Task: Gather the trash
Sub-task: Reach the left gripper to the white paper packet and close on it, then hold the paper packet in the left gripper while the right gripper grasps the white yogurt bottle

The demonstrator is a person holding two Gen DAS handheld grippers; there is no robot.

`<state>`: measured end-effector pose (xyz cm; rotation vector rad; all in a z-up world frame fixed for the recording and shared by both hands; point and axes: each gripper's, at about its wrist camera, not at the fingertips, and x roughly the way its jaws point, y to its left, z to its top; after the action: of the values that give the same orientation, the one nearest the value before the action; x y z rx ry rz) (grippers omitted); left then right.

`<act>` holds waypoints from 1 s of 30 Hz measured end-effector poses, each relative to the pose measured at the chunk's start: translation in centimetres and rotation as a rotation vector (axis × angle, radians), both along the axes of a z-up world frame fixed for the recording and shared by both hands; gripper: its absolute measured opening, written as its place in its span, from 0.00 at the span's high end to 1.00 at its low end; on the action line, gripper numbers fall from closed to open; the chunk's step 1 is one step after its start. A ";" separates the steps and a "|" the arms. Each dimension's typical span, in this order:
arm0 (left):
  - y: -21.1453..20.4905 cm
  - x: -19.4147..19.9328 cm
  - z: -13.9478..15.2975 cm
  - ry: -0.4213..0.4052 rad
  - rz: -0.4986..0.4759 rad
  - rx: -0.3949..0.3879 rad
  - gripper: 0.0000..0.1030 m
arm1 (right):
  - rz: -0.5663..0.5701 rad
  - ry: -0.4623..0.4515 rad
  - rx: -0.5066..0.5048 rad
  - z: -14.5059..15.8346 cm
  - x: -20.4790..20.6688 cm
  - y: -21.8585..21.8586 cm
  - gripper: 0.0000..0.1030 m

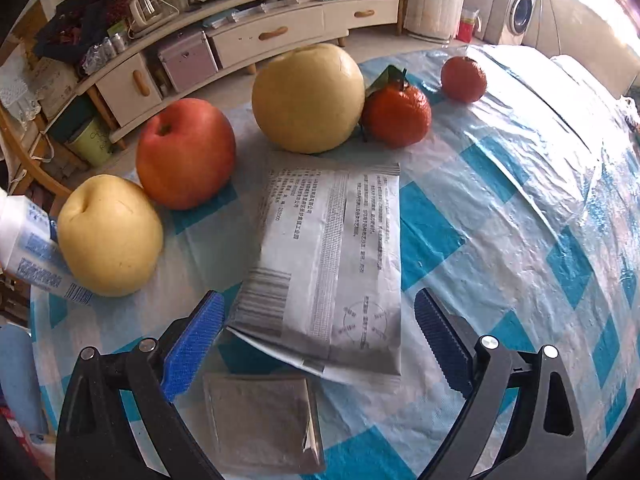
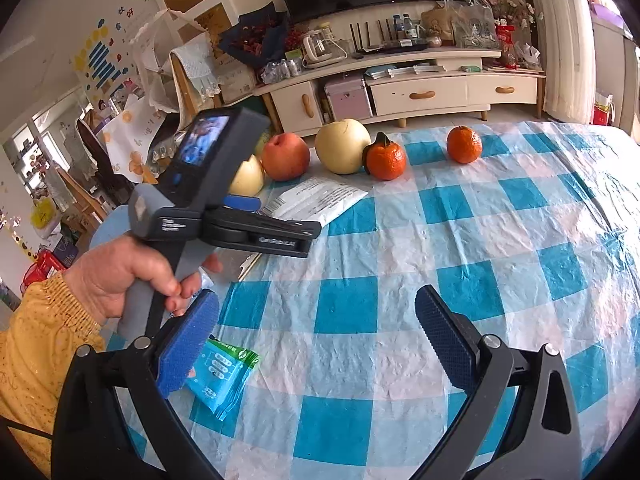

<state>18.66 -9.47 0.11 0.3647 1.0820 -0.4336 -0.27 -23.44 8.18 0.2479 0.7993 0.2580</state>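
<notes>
A grey printed wrapper (image 1: 332,264) lies flat on the blue-and-white checked table cover (image 1: 500,240), its near end between the fingers of my open left gripper (image 1: 320,340). A small silver foil packet (image 1: 260,424) lies just below it. In the right wrist view the same grey wrapper (image 2: 320,196) sits ahead of the left gripper (image 2: 256,210), which a hand holds. My right gripper (image 2: 316,344) is open and empty above the cover. A blue-green wrapper (image 2: 224,376) lies beside its left finger (image 2: 188,344).
A row of fruit stands behind the wrapper: a yellow pear (image 1: 108,236), a red apple (image 1: 184,152), a big yellow pear (image 1: 308,98), two tangerines (image 1: 396,114) (image 1: 464,79). A white tube (image 1: 28,248) lies at the left edge. A TV cabinet (image 2: 400,88) stands beyond the table.
</notes>
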 end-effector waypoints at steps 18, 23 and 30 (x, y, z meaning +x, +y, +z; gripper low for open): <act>3.9 -1.8 0.7 0.033 0.164 -0.132 0.36 | 0.039 0.024 0.036 -0.2 0.2 0.1 0.04; 6.0 -4.9 2.2 0.007 0.193 -0.200 0.36 | 0.138 0.075 0.029 -1.3 0.5 1.9 0.04; 10.6 -9.3 4.7 -0.049 0.272 -0.287 0.36 | 0.362 0.121 0.005 -2.9 0.1 6.4 0.04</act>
<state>9.35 1.18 4.81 -0.0260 0.9882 -0.3291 -0.18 -17.02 5.25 0.1227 0.9622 0.5901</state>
